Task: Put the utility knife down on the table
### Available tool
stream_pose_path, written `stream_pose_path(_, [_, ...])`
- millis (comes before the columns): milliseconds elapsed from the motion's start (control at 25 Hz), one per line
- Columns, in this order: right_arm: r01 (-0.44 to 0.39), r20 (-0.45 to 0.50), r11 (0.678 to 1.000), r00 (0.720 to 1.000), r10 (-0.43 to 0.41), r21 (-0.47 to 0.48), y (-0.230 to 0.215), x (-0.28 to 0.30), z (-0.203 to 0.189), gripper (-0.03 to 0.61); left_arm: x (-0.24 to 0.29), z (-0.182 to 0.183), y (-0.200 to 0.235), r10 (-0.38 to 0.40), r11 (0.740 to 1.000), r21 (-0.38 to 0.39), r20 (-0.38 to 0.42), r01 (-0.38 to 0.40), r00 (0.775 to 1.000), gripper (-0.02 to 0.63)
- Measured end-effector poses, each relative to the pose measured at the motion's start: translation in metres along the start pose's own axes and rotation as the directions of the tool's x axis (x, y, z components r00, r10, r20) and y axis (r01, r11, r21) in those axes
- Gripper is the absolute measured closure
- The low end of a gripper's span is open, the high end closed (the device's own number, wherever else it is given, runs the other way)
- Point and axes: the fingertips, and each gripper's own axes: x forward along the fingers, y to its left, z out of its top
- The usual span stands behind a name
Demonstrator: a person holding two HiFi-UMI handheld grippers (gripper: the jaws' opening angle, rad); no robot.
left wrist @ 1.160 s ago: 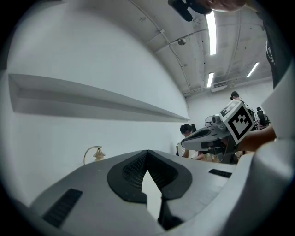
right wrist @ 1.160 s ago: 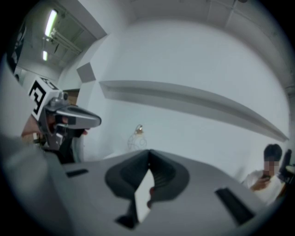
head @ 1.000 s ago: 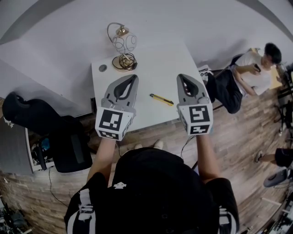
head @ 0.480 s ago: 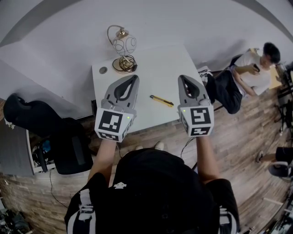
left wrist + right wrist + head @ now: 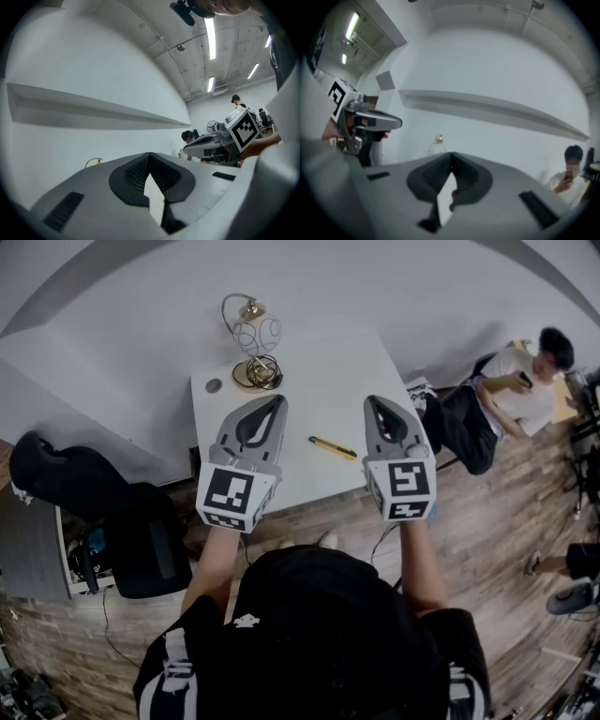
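The yellow utility knife lies flat on the white table, near the front edge, with nothing touching it. My left gripper hovers to the knife's left and my right gripper to its right, both above the table. In the left gripper view my left gripper has its tips together with nothing between them, and the other gripper's marker cube shows at the right. My right gripper is likewise shut and empty. The knife is hidden in both gripper views.
A wire-globe table lamp stands at the table's back left, with a small dark round disc beside it. A black office chair sits left of the table. A seated person is off to the right on the wooden floor.
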Motion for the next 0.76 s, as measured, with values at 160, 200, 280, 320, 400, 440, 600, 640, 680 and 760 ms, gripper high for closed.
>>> stream_pose_path(160, [-0.001, -0.003, 1.0, 1.0, 0.001, 0.002, 0.003, 0.002, -0.002, 0.545, -0.001, -0.001, 0.001, 0.001, 1.0, -0.003, 0.004, -0.001, 1.0, 0.597])
stream_pose_path(200, [-0.003, -0.001, 1.0, 1.0, 0.003, 0.002, 0.004, 0.002, -0.001, 0.545, -0.002, 0.0, 0.001, 0.001, 1.0, -0.001, 0.005, -0.001, 1.0, 0.597])
stream_pose_path(280, [-0.006, 0.002, 1.0, 1.0, 0.006, -0.001, 0.006, 0.0, 0.001, 0.545, -0.004, 0.001, 0.0, 0.001, 1.0, 0.001, 0.007, -0.001, 1.0, 0.597])
stream_pose_path(320, [-0.007, 0.001, 1.0, 1.0, 0.007, -0.004, 0.007, -0.001, 0.001, 0.545, -0.005, 0.001, 0.0, 0.001, 1.0, 0.001, 0.008, -0.001, 1.0, 0.597])
stream_pose_path(400, [-0.009, 0.002, 1.0, 1.0, 0.009, -0.01, 0.009, -0.001, 0.001, 0.545, -0.006, 0.002, -0.001, 0.001, 1.0, 0.005, 0.007, -0.001, 1.0, 0.597])
stream_pose_path(440, [-0.01, 0.004, 1.0, 1.0, 0.01, -0.014, 0.009, -0.002, 0.001, 0.545, -0.006, 0.002, -0.001, 0.001, 1.0, 0.009, 0.006, -0.001, 1.0, 0.597])
stream_pose_path(600, [-0.015, 0.006, 1.0, 1.0, 0.015, -0.021, 0.011, -0.003, 0.002, 0.545, -0.007, 0.001, -0.003, 0.001, 1.0, 0.014, 0.003, -0.001, 1.0, 0.597])
stream_pose_path(640, [-0.015, 0.006, 1.0, 1.0, 0.015, -0.02, 0.012, -0.003, 0.002, 0.545, -0.008, 0.001, -0.003, 0.002, 1.0, 0.012, 0.003, -0.002, 1.0, 0.597])
stream_pose_path(680, [-0.015, 0.006, 1.0, 1.0, 0.015, -0.019, 0.012, -0.003, 0.001, 0.545, -0.008, 0.001, -0.003, 0.002, 1.0, 0.01, 0.004, -0.002, 1.0, 0.597])
stream_pose_path(760, [-0.016, 0.007, 1.0, 1.0, 0.016, -0.016, 0.013, -0.003, 0.001, 0.545, -0.009, 0.0, -0.003, 0.003, 1.0, 0.009, 0.004, -0.003, 1.0, 0.597])
